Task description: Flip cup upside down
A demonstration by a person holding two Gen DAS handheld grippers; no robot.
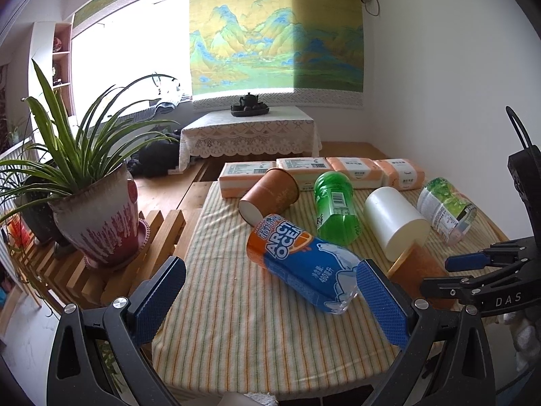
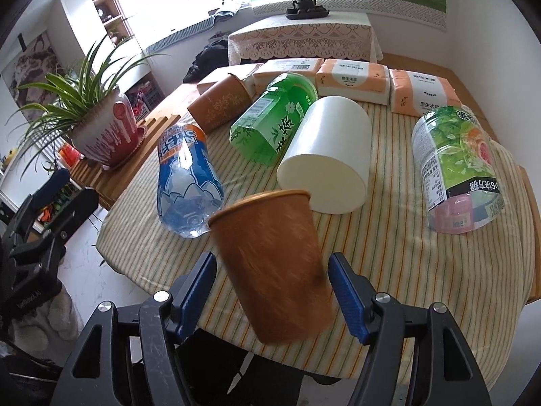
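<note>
A brown paper cup (image 2: pixel 274 264) is between the blue fingers of my right gripper (image 2: pixel 272 292), tilted with its rim away from me; it is motion-blurred and there are small gaps between it and the pads. The jaws stand open around it. The cup also shows in the left wrist view (image 1: pixel 417 270), with my right gripper (image 1: pixel 473 270) beside it. My left gripper (image 1: pixel 270 299) is open and empty over the striped tablecloth (image 1: pixel 236 321), near a blue Arctic Ocean bottle (image 1: pixel 304 264). A second brown cup (image 1: pixel 270 193) lies on its side at the back.
A white cup (image 2: pixel 328 155), a green bottle (image 2: pixel 274 121), a green-labelled bottle (image 2: pixel 456 165) and the blue bottle (image 2: pixel 186 176) lie on the table. Tissue packs (image 2: pixel 351 77) line the back edge. A potted plant (image 1: pixel 98 213) stands on a slatted wooden rack at left.
</note>
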